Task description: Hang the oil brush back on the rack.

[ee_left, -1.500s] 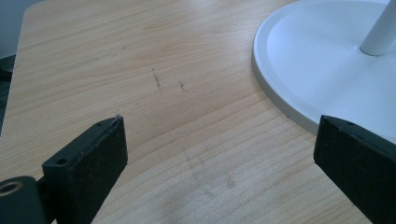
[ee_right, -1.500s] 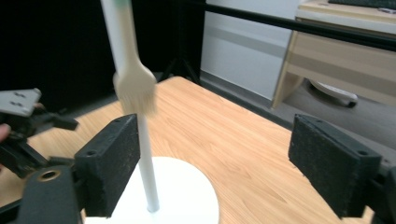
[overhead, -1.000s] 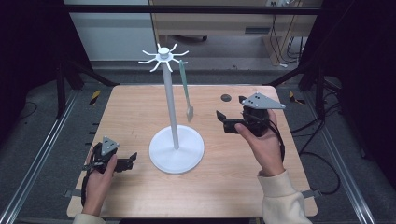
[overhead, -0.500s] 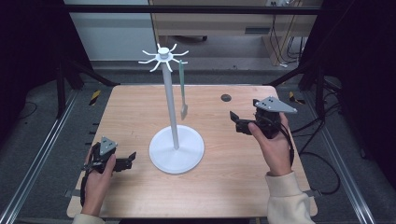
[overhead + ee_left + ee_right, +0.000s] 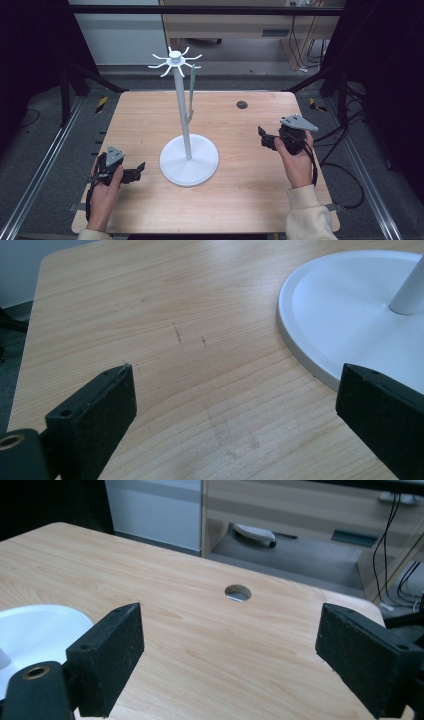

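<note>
A: Your left gripper (image 5: 131, 174)?
B: Low at the table's (image 5: 240, 200) near-left, jaws spread wide, holding nothing, pointing at the white stand (image 5: 188, 160).
A: Right gripper (image 5: 265, 139)?
B: Your right hand (image 5: 295, 160) holds it right of the stand, jaws wide, empty. A thin grey-green tool (image 5: 191, 97) hangs from the stand's top.

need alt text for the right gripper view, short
The right gripper is open with nothing between its black jaws, looking across a wooden table at a round hole in it. A white stand base shows at left; cabinets and cables lie beyond.
</note>
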Demonstrator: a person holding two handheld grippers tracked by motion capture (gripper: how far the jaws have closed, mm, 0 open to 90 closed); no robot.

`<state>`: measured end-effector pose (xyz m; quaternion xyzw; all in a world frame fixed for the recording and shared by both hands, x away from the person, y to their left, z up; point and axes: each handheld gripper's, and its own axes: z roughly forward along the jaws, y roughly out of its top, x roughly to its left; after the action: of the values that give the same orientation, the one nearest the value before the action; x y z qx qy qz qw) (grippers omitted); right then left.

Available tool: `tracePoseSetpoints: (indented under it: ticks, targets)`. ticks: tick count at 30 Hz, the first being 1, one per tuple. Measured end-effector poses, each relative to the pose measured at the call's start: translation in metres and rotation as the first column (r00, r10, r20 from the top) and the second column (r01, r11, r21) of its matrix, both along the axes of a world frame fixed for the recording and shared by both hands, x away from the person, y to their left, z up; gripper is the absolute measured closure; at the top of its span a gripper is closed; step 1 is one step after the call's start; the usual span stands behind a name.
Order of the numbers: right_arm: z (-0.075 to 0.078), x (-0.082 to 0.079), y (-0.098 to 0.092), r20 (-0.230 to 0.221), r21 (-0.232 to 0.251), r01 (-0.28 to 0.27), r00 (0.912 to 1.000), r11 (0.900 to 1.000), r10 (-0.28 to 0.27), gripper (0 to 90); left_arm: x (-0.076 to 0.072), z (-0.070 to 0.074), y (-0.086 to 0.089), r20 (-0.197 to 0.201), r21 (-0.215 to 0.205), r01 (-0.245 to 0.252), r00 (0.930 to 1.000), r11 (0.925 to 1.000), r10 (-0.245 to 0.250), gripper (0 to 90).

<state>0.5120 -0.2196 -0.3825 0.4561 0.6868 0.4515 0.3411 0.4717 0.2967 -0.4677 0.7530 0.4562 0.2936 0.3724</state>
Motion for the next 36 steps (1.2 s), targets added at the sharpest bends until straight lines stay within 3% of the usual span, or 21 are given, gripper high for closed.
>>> tracePoseSetpoints:
  ticks: [10,14,21,28,36]
  targets:
    - [-0.028,0.007,-0.022,-0.069,-0.007,0.042,0.9967,0.999,-0.043,12.2,0.001,0.000,-0.001,-0.002,0.007,-0.002,1.0000,1.0000,0.002,2.4]
    - [-0.039,0.010,-0.026,-0.122,-0.020,0.044,0.9915,0.999,-0.046,10.9,0.001,0.000,-0.001,-0.002,0.005,-0.002,1.0000,1.0000,0.002,2.4]
    - [-0.054,0.014,-0.023,-0.184,-0.050,0.024,0.9823,0.998,-0.033,10.7,0.001,-0.001,-0.002,-0.005,0.008,0.003,1.0000,1.0000,-0.003,2.4]
    - [-0.068,0.018,-0.020,-0.256,-0.075,0.006,0.9664,0.997,-0.025,10.7,0.001,-0.001,-0.002,-0.006,0.010,0.006,1.0000,0.9999,-0.005,2.4]
    - [-0.078,0.019,-0.010,-0.286,-0.110,-0.041,0.9581,0.993,0.008,10.7,0.002,-0.001,-0.003,-0.006,0.013,0.007,1.0000,0.9999,-0.007,2.4]
